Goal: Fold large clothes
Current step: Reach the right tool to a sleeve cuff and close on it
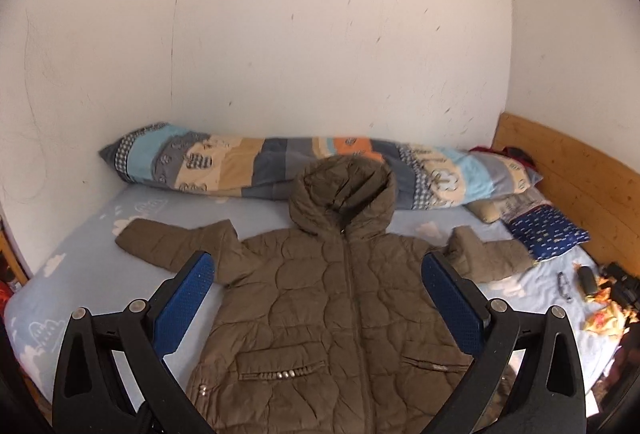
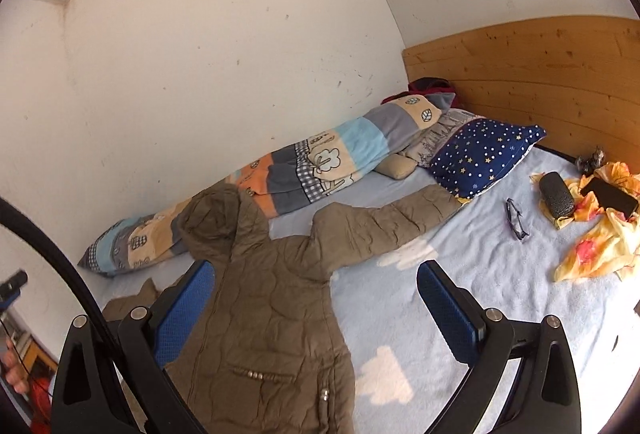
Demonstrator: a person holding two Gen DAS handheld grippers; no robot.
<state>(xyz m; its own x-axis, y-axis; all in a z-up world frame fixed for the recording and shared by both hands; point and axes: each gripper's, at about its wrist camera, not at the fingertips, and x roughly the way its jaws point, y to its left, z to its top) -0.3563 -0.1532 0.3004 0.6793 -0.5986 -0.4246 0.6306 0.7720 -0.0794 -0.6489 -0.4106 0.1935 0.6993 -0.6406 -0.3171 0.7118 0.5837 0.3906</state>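
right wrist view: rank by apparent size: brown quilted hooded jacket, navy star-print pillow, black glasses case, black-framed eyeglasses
1. Brown quilted hooded jacket, largest, though nearest the camera.
2. Navy star-print pillow.
3. Black glasses case and black-framed eyeglasses: look alike in length; the case is bulkier. Not ranked.

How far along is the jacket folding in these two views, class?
Done: the brown jacket lies flat, front up and zipped, on the bed sheet, sleeves spread. In hand: nothing; the left gripper and right gripper are both open above it. Left: every fold, sleeves, hood and body.
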